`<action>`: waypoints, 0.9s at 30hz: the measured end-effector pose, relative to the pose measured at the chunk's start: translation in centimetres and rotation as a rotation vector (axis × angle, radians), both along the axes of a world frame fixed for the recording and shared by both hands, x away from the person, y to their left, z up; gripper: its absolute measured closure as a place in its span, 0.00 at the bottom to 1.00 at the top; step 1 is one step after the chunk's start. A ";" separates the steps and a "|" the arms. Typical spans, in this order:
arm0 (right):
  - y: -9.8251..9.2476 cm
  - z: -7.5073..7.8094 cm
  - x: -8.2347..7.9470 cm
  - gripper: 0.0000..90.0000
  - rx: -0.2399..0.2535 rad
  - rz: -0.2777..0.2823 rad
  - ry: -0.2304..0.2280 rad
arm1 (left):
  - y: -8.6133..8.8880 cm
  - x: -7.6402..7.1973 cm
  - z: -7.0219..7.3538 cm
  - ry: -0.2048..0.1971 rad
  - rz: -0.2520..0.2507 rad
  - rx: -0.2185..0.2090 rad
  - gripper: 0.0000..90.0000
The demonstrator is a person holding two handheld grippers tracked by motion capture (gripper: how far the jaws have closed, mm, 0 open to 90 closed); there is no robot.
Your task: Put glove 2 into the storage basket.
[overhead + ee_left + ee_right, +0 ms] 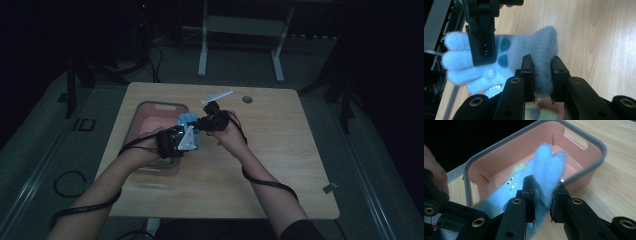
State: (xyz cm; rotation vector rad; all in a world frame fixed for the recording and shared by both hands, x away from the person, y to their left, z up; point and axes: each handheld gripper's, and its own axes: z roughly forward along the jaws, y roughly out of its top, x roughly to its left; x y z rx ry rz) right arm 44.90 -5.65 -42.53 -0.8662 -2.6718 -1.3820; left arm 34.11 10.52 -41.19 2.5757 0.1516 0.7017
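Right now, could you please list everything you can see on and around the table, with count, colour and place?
fluffy light-blue knitted glove: one, light blue with darker blue spots, held up between both grippers beside the bin
pink plastic bin with a grey rim: one, pink inside, on the table's left part; something greenish lies in it, too blurred to name
pale flat strip: one, whitish, near the table's far edge
light wooden table: one, pale wood, with a round hole near its far edge
grey metal frame: one, on the floor beyond the table
black cable loop: one, on the floor at left
left gripper: black, jaws closed on the glove
right gripper: black, jaws closed on the glove
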 end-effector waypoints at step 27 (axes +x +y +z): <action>9.3 -2.1 0.3 0.86 -0.010 0.091 0.023 | 8.4 -0.5 -1.6 0.048 0.085 -0.015 0.84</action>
